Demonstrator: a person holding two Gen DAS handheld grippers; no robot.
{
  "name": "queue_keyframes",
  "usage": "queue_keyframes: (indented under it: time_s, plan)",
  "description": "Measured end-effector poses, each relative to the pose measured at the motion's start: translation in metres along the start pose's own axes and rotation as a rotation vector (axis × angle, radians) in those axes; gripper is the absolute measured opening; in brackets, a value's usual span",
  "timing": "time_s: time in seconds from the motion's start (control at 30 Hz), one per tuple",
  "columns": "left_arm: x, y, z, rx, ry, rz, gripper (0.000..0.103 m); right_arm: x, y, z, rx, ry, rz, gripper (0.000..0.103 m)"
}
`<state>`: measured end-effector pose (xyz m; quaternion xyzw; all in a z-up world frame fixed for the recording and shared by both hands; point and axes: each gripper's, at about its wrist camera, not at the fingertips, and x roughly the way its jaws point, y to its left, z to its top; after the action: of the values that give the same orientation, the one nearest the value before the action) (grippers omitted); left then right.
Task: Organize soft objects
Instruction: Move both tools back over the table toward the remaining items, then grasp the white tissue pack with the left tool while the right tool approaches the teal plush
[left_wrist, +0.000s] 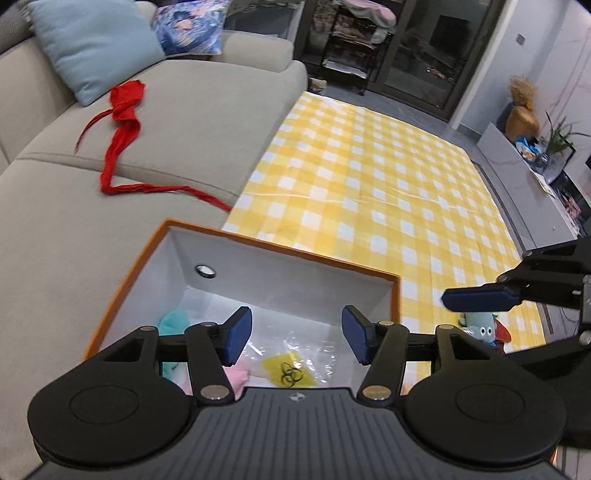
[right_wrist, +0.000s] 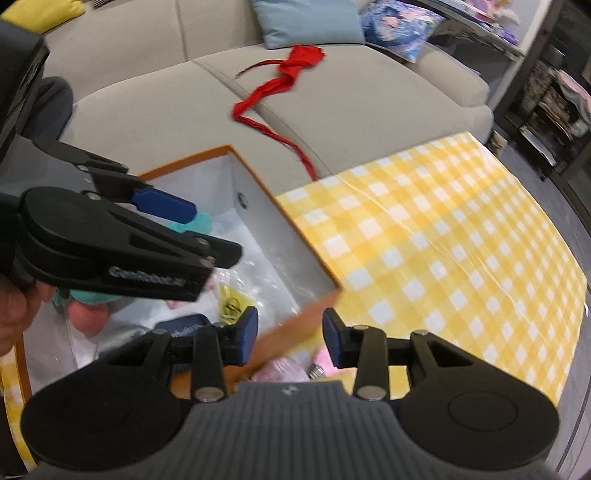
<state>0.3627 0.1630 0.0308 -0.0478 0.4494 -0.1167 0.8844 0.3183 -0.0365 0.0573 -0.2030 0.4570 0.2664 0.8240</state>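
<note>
Yellow-and-white checked cloth (left_wrist: 369, 177) covers the floor in front of a long grey sofa (left_wrist: 192, 122), with a light blue cushion (left_wrist: 92, 44) and a blue patterned cushion (left_wrist: 188, 26) propped at its back. A red scarf (left_wrist: 122, 122) trails across the seat cushions and down over the front edge toward the cloth. Against the sofa stands an orange-rimmed box (left_wrist: 258, 269) with white inner walls. Inside it lie a teal soft toy (left_wrist: 173, 321), a pink soft item (left_wrist: 238, 376) and a clear plastic bag bearing a yellow biohazard label (left_wrist: 288, 371).

Above the box interior hangs the left gripper (left_wrist: 297, 334), its blue pads (left_wrist: 238, 334) spread apart with nothing between them. Over the box's near corner hovers the right gripper (right_wrist: 290, 338), its fingers parted at a moderate gap and empty, the orange rim showing blurred between them. Just outside the box, on the cloth, rest a pale blue plush toy (left_wrist: 484, 326) and a pink plush item (right_wrist: 280, 369).
</note>
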Motion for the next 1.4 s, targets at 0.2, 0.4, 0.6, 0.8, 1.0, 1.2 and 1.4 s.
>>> queue_keyframes:
  time_s: [0.2,0.4,0.6,0.8,1.0,1.2,1.4]
  plan:
    - [0.007,-0.024,-0.005,0.069,0.006,-0.031,0.067,-0.011,-0.032,-0.027,0.070,0.000,-0.027,0.038]
    - [0.008,-0.050,-0.008,0.136,-0.031,-0.070,0.067,-0.020,-0.066,-0.057,0.156,-0.007,-0.050,0.039]
    - [0.016,-0.076,-0.013,0.201,-0.028,-0.071,0.067,-0.029,-0.102,-0.094,0.270,-0.025,-0.071,0.039]
    - [0.007,-0.094,-0.024,0.271,-0.068,-0.116,0.067,-0.058,-0.135,-0.143,0.471,-0.126,-0.116,0.043]
    - [0.008,-0.113,-0.038,0.288,-0.049,-0.183,0.067,-0.085,-0.155,-0.208,0.682,-0.205,-0.170,0.044]
    - [0.016,-0.161,-0.033,0.321,0.060,-0.306,0.073,-0.096,-0.165,-0.264,0.768,-0.210,-0.213,0.048]
    - [0.029,-0.252,-0.024,0.694,0.220,-0.302,0.086,-0.109,-0.185,-0.280,0.788,-0.234,-0.235,0.048]
